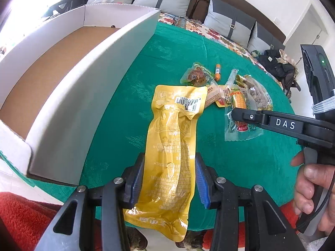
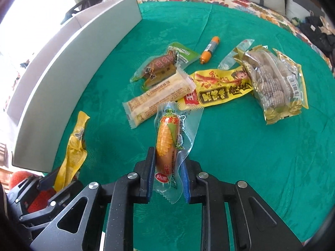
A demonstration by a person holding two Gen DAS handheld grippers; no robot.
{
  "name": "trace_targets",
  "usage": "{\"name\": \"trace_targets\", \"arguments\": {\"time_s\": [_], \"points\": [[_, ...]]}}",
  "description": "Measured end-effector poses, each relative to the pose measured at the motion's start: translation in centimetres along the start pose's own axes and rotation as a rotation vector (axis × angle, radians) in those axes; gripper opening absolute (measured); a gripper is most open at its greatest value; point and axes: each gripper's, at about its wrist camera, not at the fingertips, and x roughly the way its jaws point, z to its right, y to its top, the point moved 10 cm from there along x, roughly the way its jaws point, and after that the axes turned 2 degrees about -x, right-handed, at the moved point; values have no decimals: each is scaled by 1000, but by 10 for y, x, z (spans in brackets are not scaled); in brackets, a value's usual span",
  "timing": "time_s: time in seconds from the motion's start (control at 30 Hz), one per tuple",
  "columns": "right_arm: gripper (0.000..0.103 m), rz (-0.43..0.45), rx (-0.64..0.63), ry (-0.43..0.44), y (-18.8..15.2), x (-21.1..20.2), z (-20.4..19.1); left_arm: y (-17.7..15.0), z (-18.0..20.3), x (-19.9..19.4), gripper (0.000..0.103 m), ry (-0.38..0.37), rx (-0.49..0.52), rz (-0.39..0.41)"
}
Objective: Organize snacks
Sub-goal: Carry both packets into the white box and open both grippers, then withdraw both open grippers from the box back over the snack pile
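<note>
The left gripper clamps a long yellow snack pouch between its blue pads, the pouch hanging over the green tablecloth just beside the white cardboard box. The right gripper is closed on a clear-wrapped corn sausage — its wrapper sticks out past both pads. Near it on the cloth lie a beige wafer bar, a yellow duck-flavour packet, a bag of brown balls and an orange sausage stick.
</note>
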Motion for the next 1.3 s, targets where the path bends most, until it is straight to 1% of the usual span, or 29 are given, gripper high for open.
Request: {"name": "trace_targets", "arguments": {"time_s": [0.1,0.13,0.17,0.23,0.3,0.37,0.4,0.43,0.47,0.5,0.53,0.57,0.63,0.73,0.83,0.93,1.0,1.03,1.07,1.13,1.17,1.3], "points": [[23,98,-30,75,36,-26,-38,30,-6,-35,44,-33,-63,81],[23,132,-54,104,57,-33,-58,43,-13,-48,44,-25,-77,113],[23,165,-83,133,70,-41,-79,56,-21,-58,44,-2,-87,139],[23,217,-139,193,84,-64,-122,84,-47,-75,44,64,-114,186],[23,251,-189,246,105,-70,-158,110,-79,-85,44,148,-143,216],[24,278,-229,284,121,-73,-192,134,-113,-87,45,216,-165,218],[26,289,-244,303,130,-73,-206,142,-130,-86,46,252,-170,202],[32,290,-251,311,135,-71,-215,148,-147,-85,51,296,-174,184],[43,282,-248,313,140,-69,-221,152,-158,-86,61,322,-175,179],[62,286,-235,322,140,-73,-225,156,-165,-87,66,336,-177,186],[63,303,-219,332,144,-76,-225,156,-171,-90,77,339,-182,198],[63,316,-207,346,145,-80,-222,153,-174,-92,81,337,-187,210],[63,337,-202,357,143,-88,-217,145,-173,-90,82,334,-170,210],[63,361,-217,317,131,-93,-195,139,-154,-70,82,352,-91,187],[63,360,-212,274,108,-88,-160,136,-128,-47,82,388,13,170],[63,340,-189,216,75,-77,-112,125,-117,-21,82,454,83,103],[63,324,-164,162,54,-70,-74,120,-119,-16,80,525,87,107],[63,315,-150,136,43,-67,-54,118,-120,-16,80,542,91,104],[63,306,-137,108,33,-64,-35,116,-120,-15,80,524,77,106],[63,290,-109,47,15,-60,2,107,-119,-15,80,474,18,91],[63,281,-93,23,7,-57,19,104,-117,-15,80,461,8,88],[63,256,11,-33,-20,-54,77,88,-99,-21,80,485,36,115]]}}
